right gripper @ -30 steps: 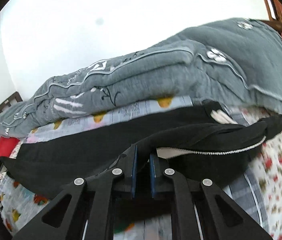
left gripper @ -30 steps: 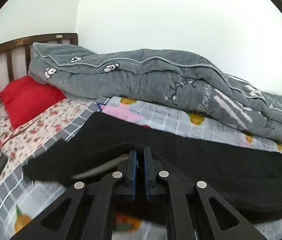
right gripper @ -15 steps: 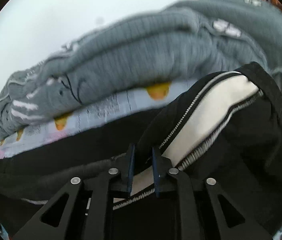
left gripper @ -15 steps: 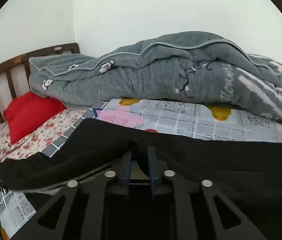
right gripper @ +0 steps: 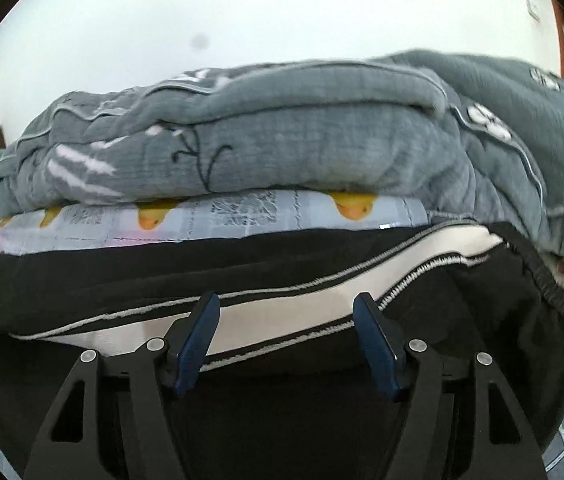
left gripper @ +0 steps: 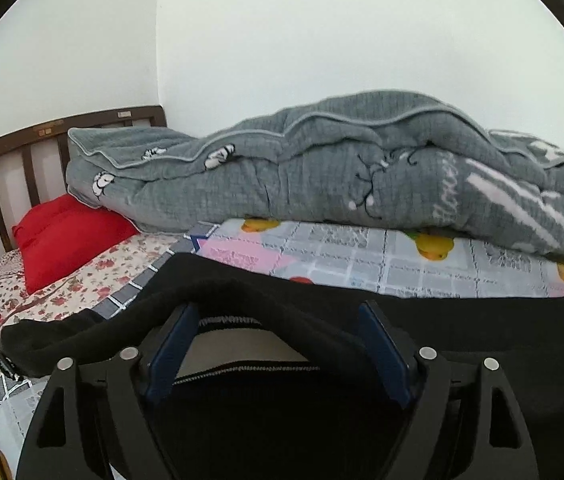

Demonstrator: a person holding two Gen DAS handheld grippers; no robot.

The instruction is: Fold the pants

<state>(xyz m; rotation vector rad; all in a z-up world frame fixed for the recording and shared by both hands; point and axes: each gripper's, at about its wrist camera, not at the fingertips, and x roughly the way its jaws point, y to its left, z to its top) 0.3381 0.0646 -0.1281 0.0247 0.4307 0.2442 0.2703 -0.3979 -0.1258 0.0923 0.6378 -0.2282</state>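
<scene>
Left wrist view: the left gripper [left gripper: 278, 320] stands wide, its jaws having just been opening, and a raised fold of the black pants [left gripper: 481, 344] arches between the blue pads [left gripper: 172, 348] without being pinched. The pants lie spread across the patterned sheet [left gripper: 361, 256] on the bed, in front of a heaped grey quilt [left gripper: 321, 176]. A red pillow [left gripper: 66, 236] rests against the wooden headboard [left gripper: 10, 148] to the left. In the right wrist view, the right gripper [right gripper: 285, 312] is also spread, its jaws having just been opening, with the white lining [right gripper: 282, 312] of the pants lying loose between its fingers.
</scene>
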